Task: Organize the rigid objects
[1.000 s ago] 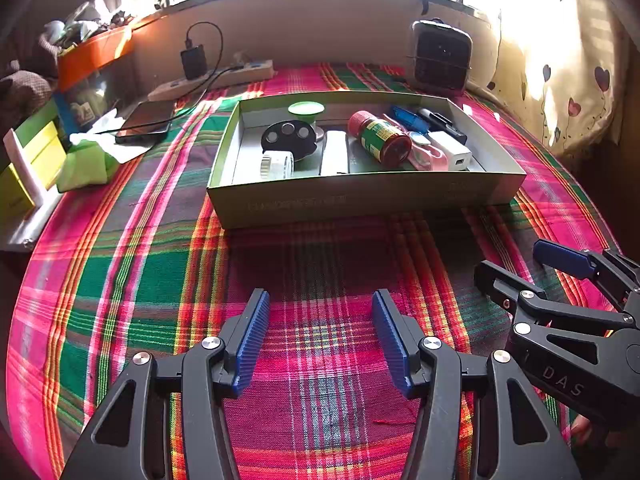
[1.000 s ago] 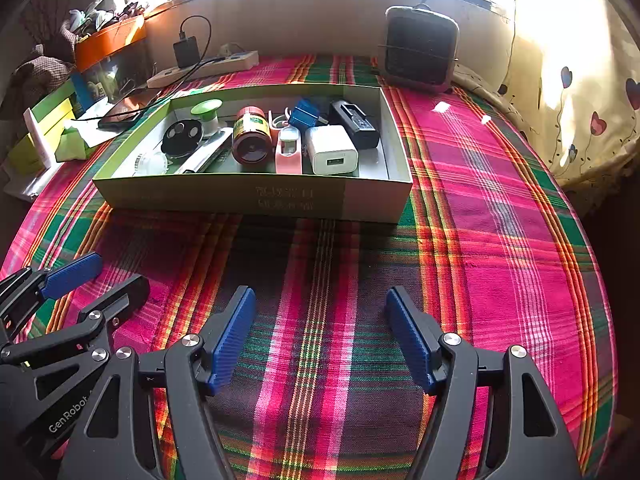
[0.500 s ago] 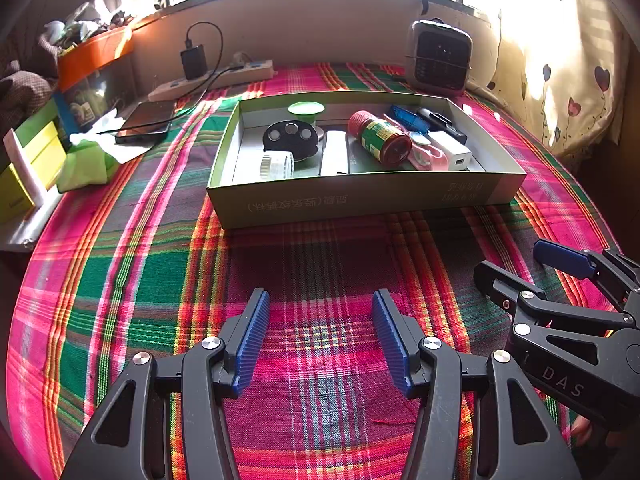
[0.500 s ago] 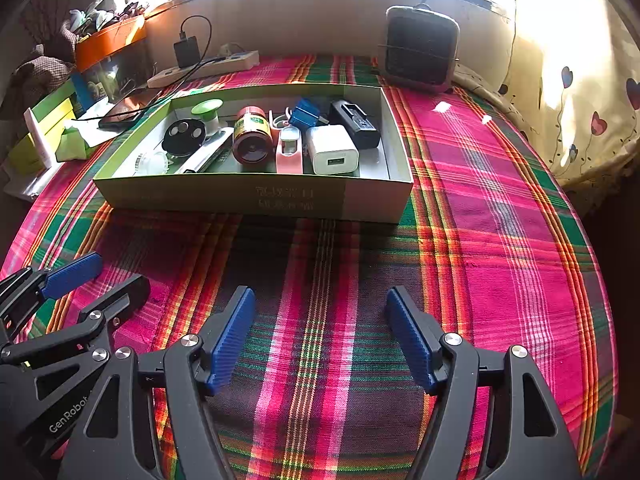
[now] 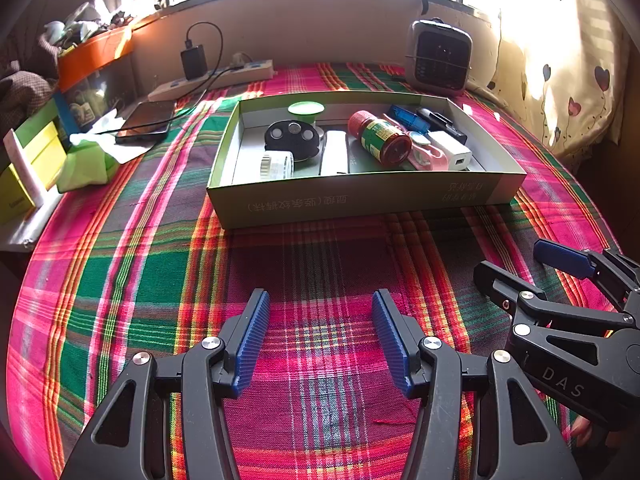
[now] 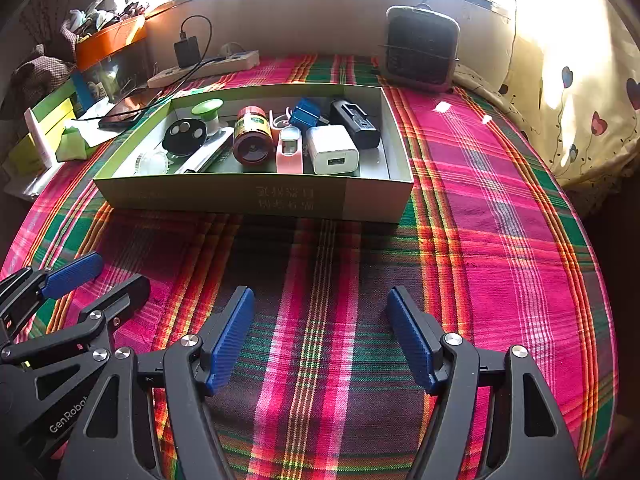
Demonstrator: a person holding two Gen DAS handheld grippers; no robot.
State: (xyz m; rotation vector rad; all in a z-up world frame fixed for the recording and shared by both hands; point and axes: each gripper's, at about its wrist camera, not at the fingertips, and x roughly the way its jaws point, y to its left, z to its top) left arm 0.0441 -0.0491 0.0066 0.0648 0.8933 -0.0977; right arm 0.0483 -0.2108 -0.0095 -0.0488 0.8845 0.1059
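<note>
A shallow green cardboard box lies on the plaid cloth ahead of both grippers. Inside lie a red-capped jar, a white charger, a pink tape dispenser, a black round disc, a green-topped item, a blue item and a black block. My left gripper is open and empty, low over the cloth. My right gripper is open and empty, beside it on the right.
A small heater stands behind the box. A power strip with a plugged charger, a phone, green cloth and yellow-green boxes lie at the left. A curtain hangs at the right.
</note>
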